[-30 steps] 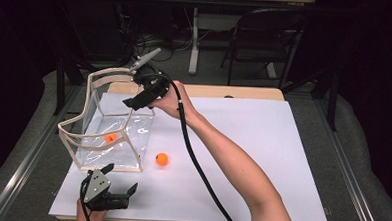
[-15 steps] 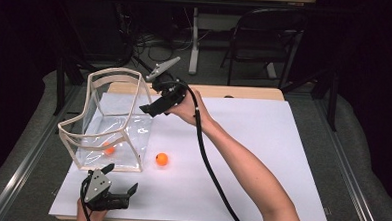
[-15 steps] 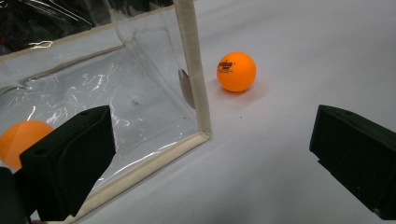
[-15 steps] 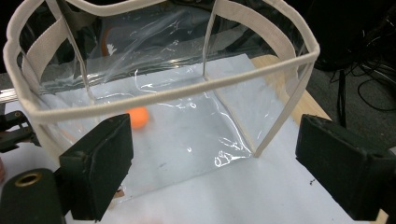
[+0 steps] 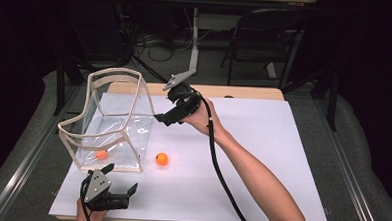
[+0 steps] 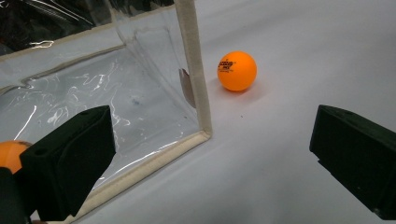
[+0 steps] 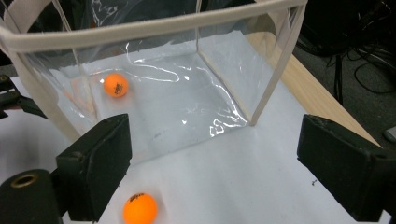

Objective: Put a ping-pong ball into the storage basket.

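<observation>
One orange ball [image 5: 101, 155] lies inside the clear bag [image 5: 114, 118] at left of frame; the second ball [image 5: 162, 159] waits on the table [image 5: 262, 143] just beside it. Right gripper [image 5: 159, 119] and left gripper [image 5: 123, 187] both gape wide, holding nothing

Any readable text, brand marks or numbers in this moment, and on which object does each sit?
Orange ball on the table: a small dark printed mark, too small and blurred to read.
Orange ball inside the clear bag: a dark printed mark, also unreadable.
Clear bag: no lettering visible.
Tongs, left and right: no labels visible.
</observation>
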{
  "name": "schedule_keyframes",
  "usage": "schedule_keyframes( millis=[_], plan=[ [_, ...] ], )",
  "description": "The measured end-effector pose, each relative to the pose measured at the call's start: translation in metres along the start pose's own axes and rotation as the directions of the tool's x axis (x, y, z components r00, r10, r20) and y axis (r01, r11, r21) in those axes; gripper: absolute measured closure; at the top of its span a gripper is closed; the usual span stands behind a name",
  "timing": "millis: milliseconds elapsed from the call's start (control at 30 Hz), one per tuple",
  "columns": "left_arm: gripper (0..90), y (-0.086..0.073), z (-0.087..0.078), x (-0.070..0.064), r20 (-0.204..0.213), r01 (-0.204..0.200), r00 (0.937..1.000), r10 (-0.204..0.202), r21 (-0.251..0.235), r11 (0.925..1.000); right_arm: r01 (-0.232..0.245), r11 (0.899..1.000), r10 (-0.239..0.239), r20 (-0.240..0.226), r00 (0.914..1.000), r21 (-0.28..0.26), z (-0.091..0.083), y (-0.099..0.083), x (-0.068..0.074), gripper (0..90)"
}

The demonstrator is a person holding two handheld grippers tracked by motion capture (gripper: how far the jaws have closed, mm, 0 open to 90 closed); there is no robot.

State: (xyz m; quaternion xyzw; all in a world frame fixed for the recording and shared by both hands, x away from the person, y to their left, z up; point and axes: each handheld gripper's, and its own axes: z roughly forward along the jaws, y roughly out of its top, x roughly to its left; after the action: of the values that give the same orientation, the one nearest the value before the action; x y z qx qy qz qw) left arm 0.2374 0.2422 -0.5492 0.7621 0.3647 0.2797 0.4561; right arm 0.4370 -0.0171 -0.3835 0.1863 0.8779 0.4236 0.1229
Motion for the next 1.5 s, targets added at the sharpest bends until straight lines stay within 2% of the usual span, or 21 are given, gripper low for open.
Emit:
schedule_keyframes(
  millis=[267, 767, 1167, 1500],
  plan=[
    [0.1, 0.0, 0.0, 0.0, 0.0, 0.0, 1.0, 0.0, 0.0, 1.0, -0.012, 1.0, 0.012, 0.005, 0.9999, 0.015, -0.003, -0.026, 0.002, 9.1],
    [0.1, 0.0, 0.001, 0.0, 0.002, 0.001, 1.0, -0.001, -0.007, 1.0, -0.051, 0.998, 0.05, 0.011, 0.9987, 0.032, -0.007, -0.064, 0.006, 8.9],
    [0.1, 0.001, 0.005, 0.0, 0.02, 0.003, 0.9998, -0.003, -0.006, 1.0, -0.08, 0.996, 0.079, 0.03, 0.9964, 0.044, -0.015, -0.095, 0.009, 8.6],
    [0.1, 0.001, 0.006, 0.0, 0.021, -0.006, 0.9998, 0.006, -0.006, 1.0, -0.09, 0.995, 0.088, 0.047, 0.995, 0.046, -0.019, -0.114, 0.02, 7.9]
  ],
)
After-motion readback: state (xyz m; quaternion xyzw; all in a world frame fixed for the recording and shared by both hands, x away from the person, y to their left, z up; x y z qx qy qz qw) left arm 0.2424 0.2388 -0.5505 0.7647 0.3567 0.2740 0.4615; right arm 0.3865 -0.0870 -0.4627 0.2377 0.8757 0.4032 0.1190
